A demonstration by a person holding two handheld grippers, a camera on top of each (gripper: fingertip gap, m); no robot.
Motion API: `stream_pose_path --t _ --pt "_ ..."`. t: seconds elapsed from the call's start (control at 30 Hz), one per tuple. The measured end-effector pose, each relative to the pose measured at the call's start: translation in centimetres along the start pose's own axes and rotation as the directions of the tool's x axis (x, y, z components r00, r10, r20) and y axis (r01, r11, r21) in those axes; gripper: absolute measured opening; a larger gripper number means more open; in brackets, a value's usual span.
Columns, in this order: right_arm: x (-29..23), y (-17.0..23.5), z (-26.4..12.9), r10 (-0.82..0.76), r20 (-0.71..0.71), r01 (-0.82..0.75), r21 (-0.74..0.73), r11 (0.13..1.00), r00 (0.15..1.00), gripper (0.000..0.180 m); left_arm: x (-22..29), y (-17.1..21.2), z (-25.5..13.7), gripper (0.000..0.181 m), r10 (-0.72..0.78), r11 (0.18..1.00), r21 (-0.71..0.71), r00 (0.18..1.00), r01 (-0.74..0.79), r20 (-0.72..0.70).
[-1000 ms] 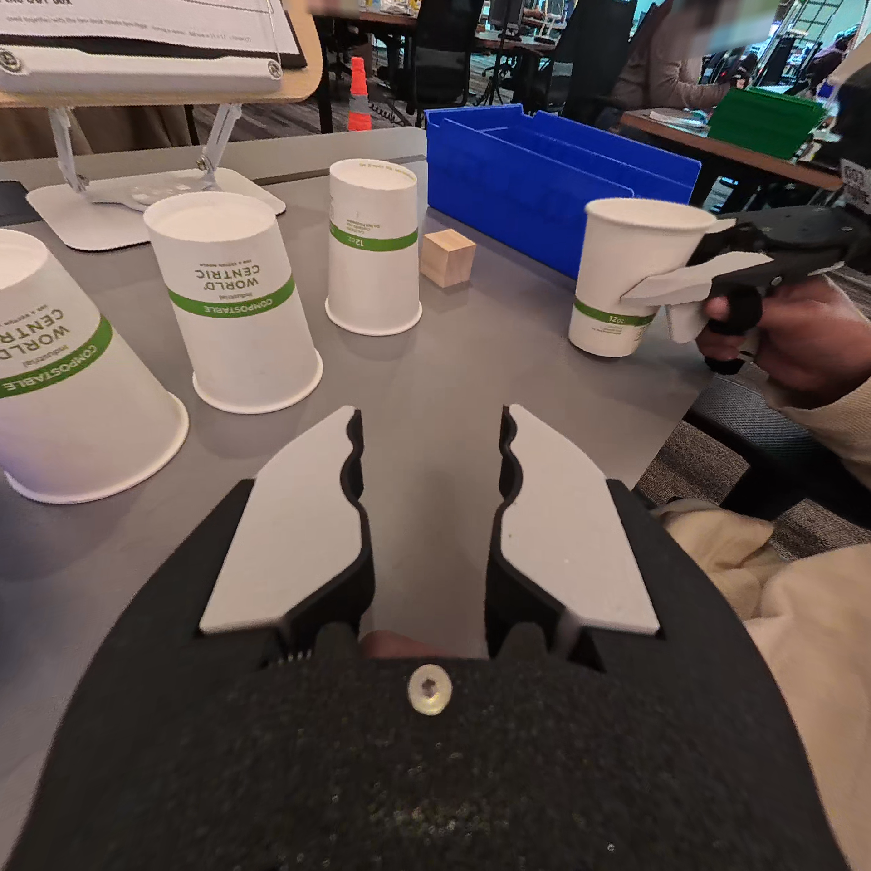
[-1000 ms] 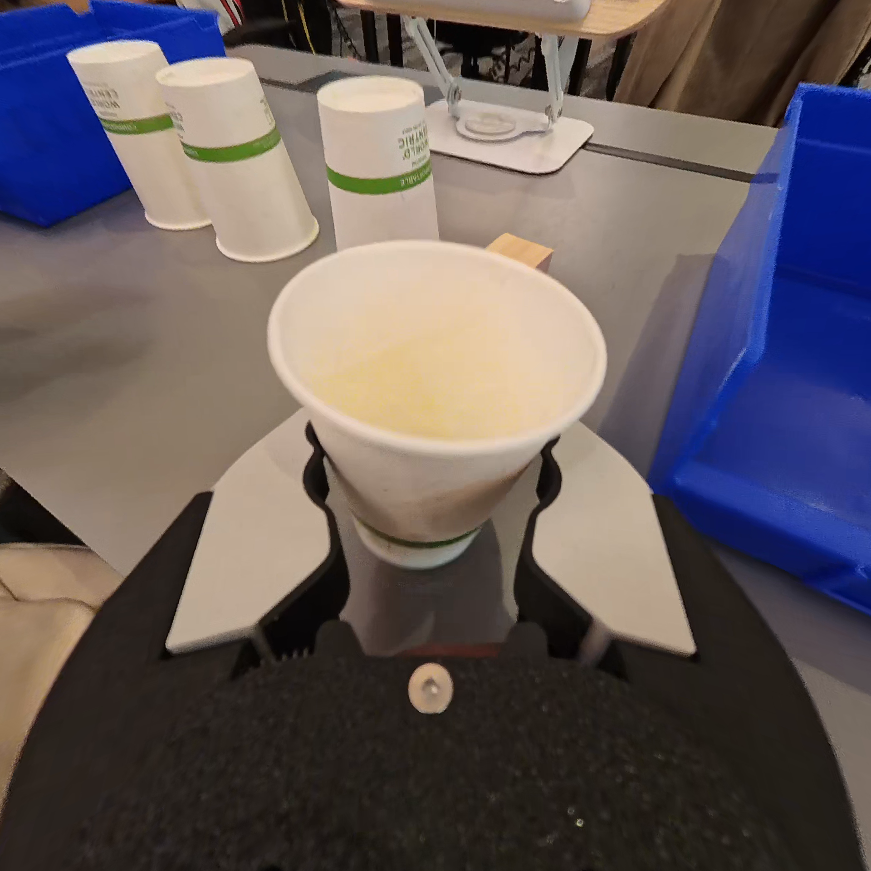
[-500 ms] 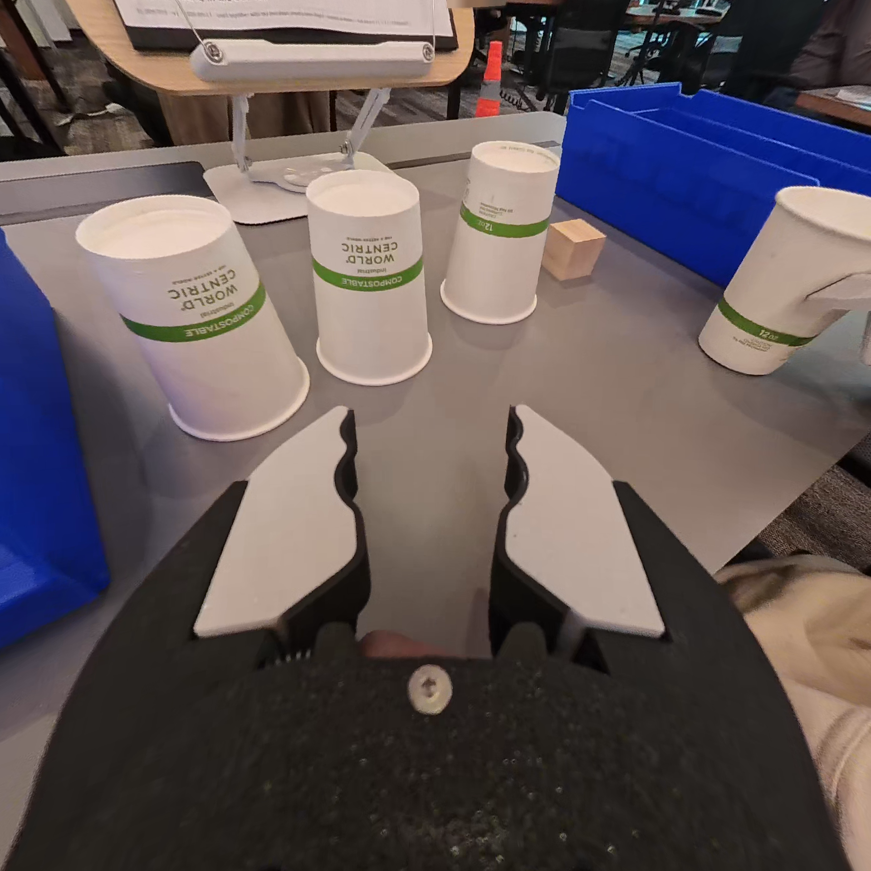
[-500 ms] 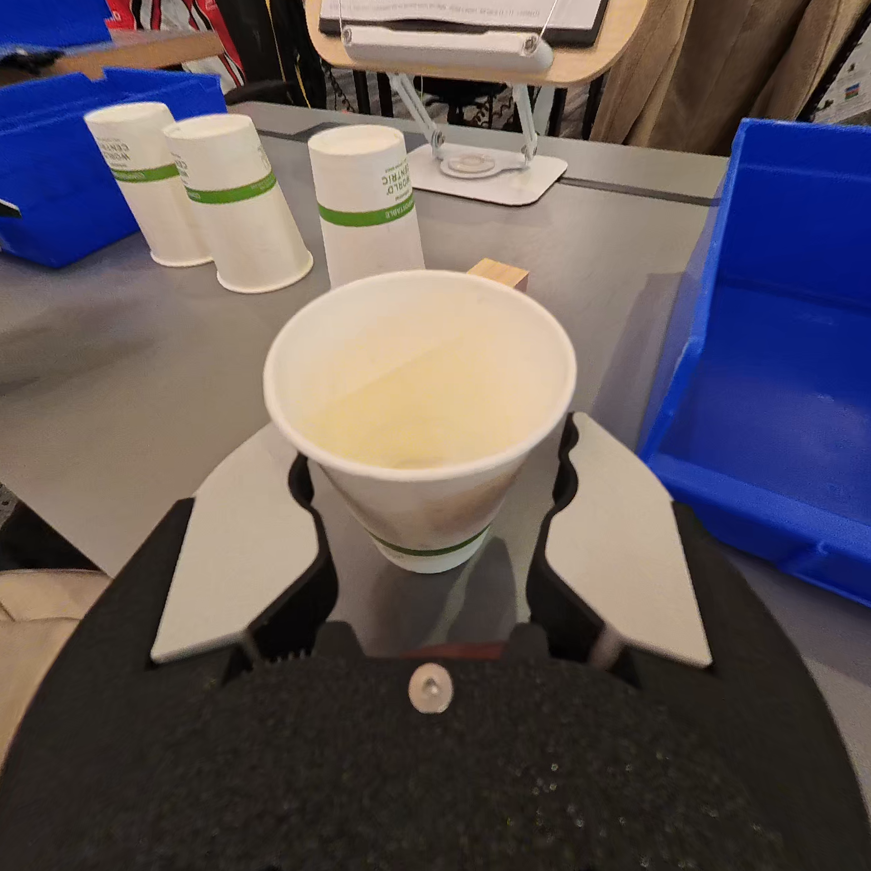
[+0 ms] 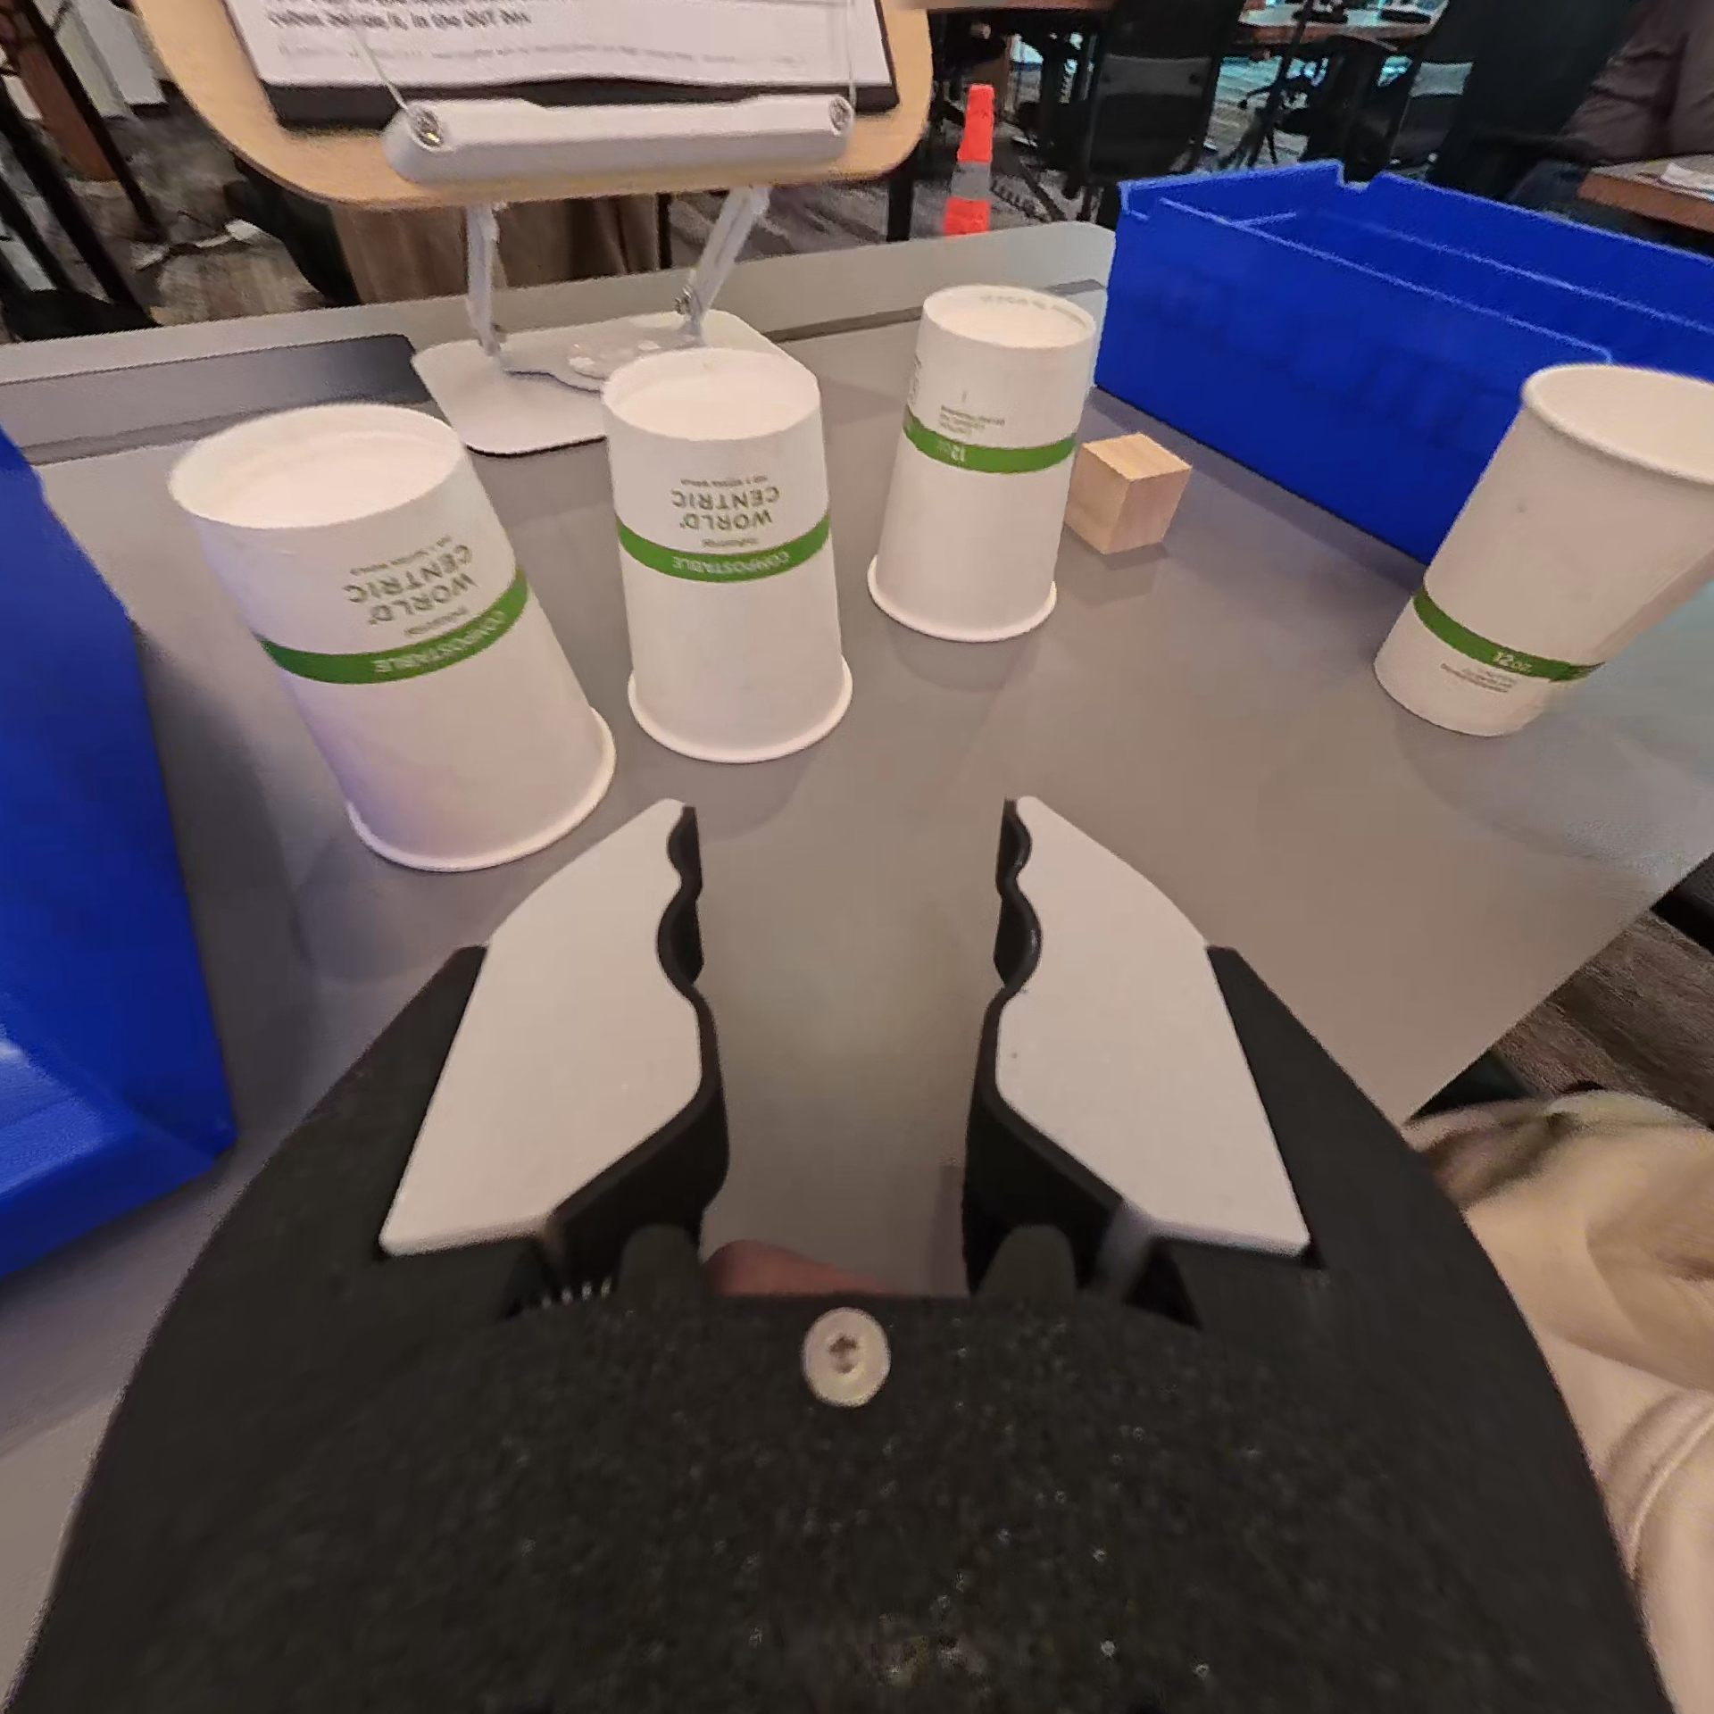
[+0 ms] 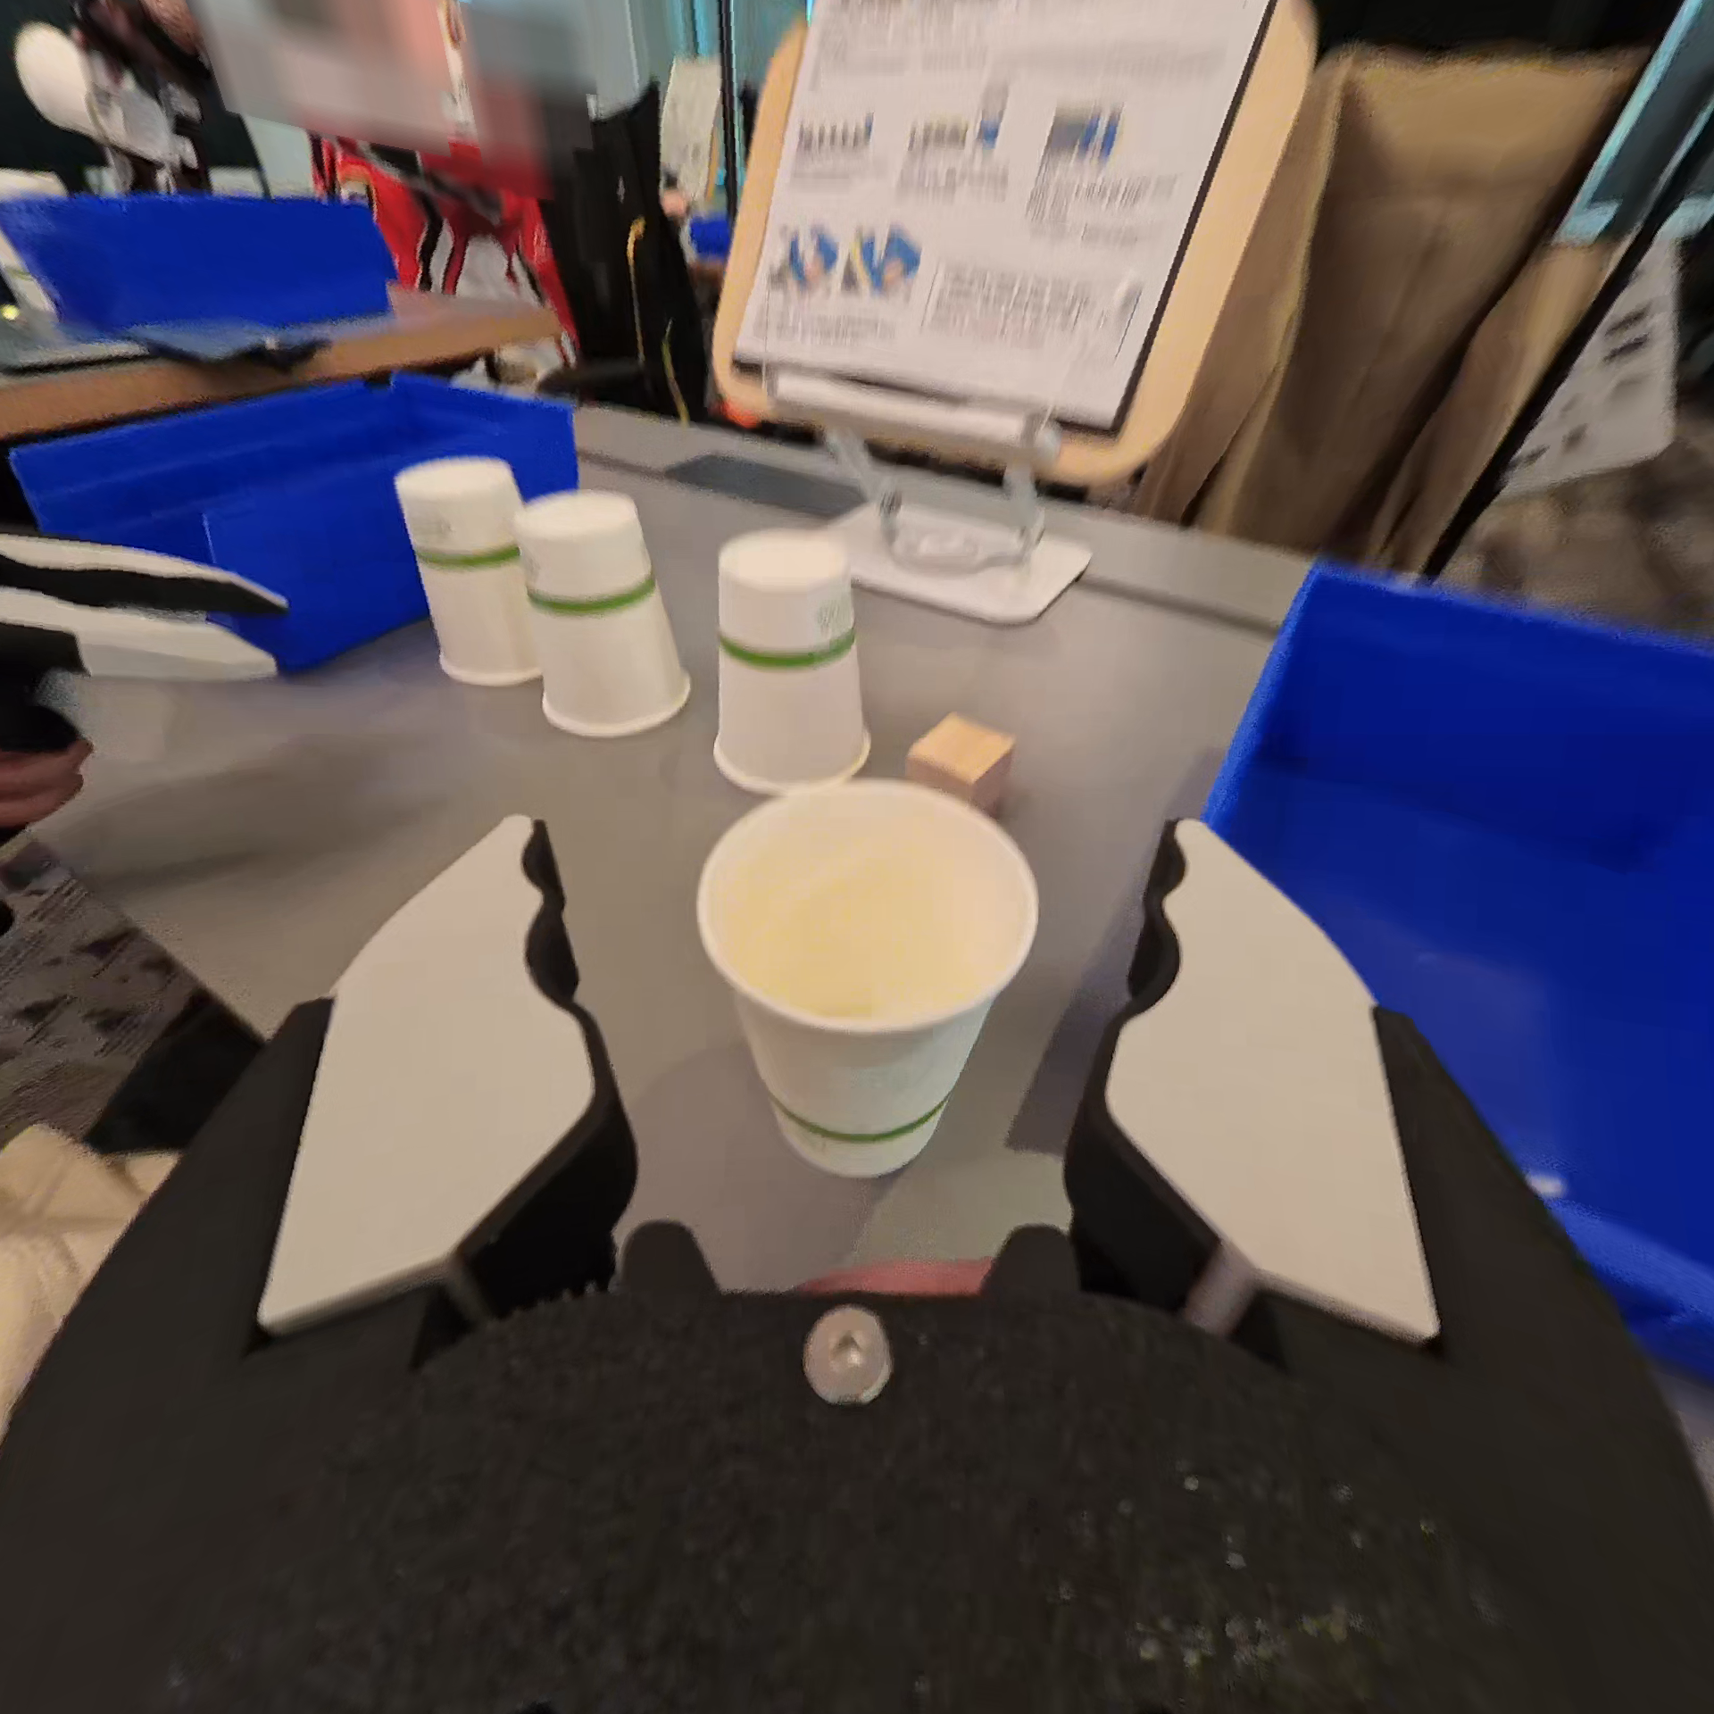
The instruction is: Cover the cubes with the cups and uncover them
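Three white paper cups with green bands stand upside down in a row on the grey table: the left cup (image 5: 390,640), the middle cup (image 5: 728,556) and the right cup (image 5: 983,464). A bare wooden cube (image 5: 1127,492) sits just right of the row; it also shows in the right wrist view (image 6: 960,765). A fourth cup (image 6: 863,974) stands upright near the table's front edge, also seen in the left wrist view (image 5: 1567,547). My right gripper (image 6: 849,863) is open, pulled back from this cup. My left gripper (image 5: 844,825) is open and empty in front of the row.
A blue bin (image 5: 1410,325) stands at the right, another blue bin (image 5: 83,881) at the left. A document stand (image 5: 594,371) with a sheet is behind the cups. The table edge (image 5: 1577,974) runs close on the right. Other desks and chairs are beyond.
My right gripper opened, let go of the upright cup on the table and drew back and up. My left gripper swung left toward the row of overturned cups.
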State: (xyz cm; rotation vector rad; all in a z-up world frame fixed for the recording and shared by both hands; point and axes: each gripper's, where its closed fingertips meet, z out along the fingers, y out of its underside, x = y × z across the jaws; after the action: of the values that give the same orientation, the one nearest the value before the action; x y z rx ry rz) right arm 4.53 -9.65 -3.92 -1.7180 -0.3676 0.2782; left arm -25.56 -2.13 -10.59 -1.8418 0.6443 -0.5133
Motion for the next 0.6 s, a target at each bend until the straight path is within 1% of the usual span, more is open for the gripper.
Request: stream_pose_path --t 0.07,0.13,0.17,0.27,0.33,0.4,0.47,0.6 --pt "-1.2 -3.1 -1.1 -0.045 -0.018 0.047 0.076 0.996 0.999 0.113 -0.6 -0.6 -0.5 0.061 0.0 1.0 0.027 0.999 -0.002 0.048" --pt "-4.8 -4.7 -1.0 -0.07 0.056 0.063 0.115 0.991 0.996 0.112 -1.3 -0.9 -1.0 0.061 0.007 0.999 0.048 0.994 -0.012 0.108" --pt "-7.2 -4.4 -0.3 -0.077 0.118 0.066 0.099 0.993 0.99 0.113 -1.5 -1.1 -1.2 0.062 0.008 0.998 0.057 0.991 -0.016 0.133" --pt "-15.3 -0.7 2.5 -0.061 0.338 0.061 0.011 0.998 0.939 0.111 -1.6 -1.0 -1.4 0.061 0.005 0.997 0.069 0.988 -0.016 0.155" --pt "-18.6 2.6 4.3 -0.013 0.42 0.051 -0.079 0.996 0.908 0.111 -1.3 -0.7 -1.2 0.061 -0.008 0.998 0.06 0.99 -0.001 0.143" --pt "-19.3 4.5 5.9 0.014 0.411 0.036 -0.113 0.993 0.911 0.11 -1.1 -0.5 -1.0 0.061 -0.004 0.999 0.049 0.99 -0.003 0.14" --pt "-19.3 5.4 6.8 0.053 0.398 0.004 -0.142 0.99 0.916 0.109 -0.9 -0.2 -0.8 0.061 0.008 0.999 0.039 0.989 -0.013 0.144" --pt "-18.3 5.8 7.4 0.049 0.366 0.005 -0.146 0.989 0.929 0.107 -0.5 0.2 -0.5 0.062 0.014 1.0 0.017 0.992 -0.017 0.127"
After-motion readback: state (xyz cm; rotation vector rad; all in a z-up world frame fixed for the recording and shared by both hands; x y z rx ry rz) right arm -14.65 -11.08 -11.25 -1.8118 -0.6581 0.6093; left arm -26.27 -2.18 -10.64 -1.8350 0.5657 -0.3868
